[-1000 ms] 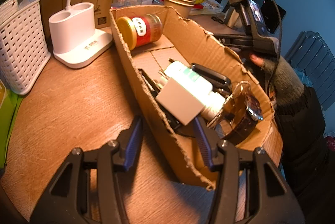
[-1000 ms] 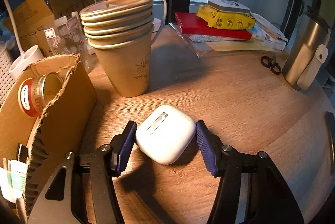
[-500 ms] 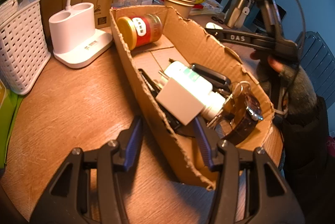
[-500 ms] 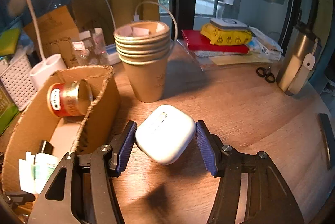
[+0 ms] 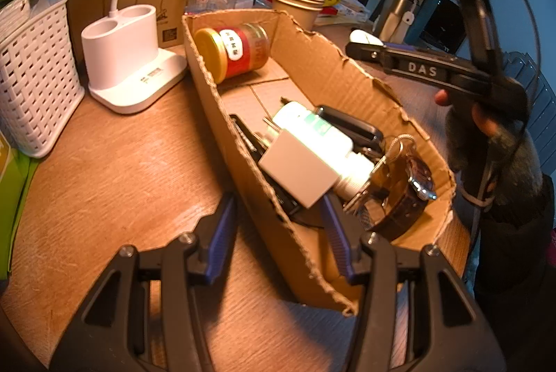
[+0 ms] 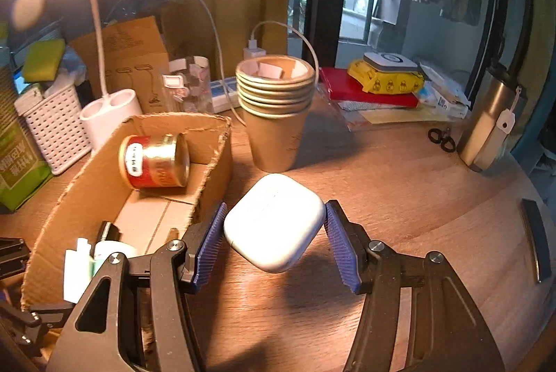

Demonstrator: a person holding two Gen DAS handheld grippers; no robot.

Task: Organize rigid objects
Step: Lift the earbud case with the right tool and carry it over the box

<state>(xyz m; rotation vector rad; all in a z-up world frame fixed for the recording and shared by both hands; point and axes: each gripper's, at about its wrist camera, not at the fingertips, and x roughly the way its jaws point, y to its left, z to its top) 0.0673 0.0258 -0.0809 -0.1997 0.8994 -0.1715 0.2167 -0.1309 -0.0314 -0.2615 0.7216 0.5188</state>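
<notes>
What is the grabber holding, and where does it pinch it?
The right tongs pinch the white earbud case by its two opposite sides, lifted off the table. The left tongs hold nothing.

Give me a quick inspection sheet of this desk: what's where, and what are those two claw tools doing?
Surface: round wooden table, lamp-lit.
Job's things: white case in the right gripper, off the table; cardboard box holds a red tin on its side, bottle, grey block, watch.
Clutter: paper cups, basket, books, scissors, flask.
Grippers: left gripper open, jaws straddling the box wall; right shut on the case.
Cables: white cable behind the cups.
Surroundings: window, curtain.
</notes>
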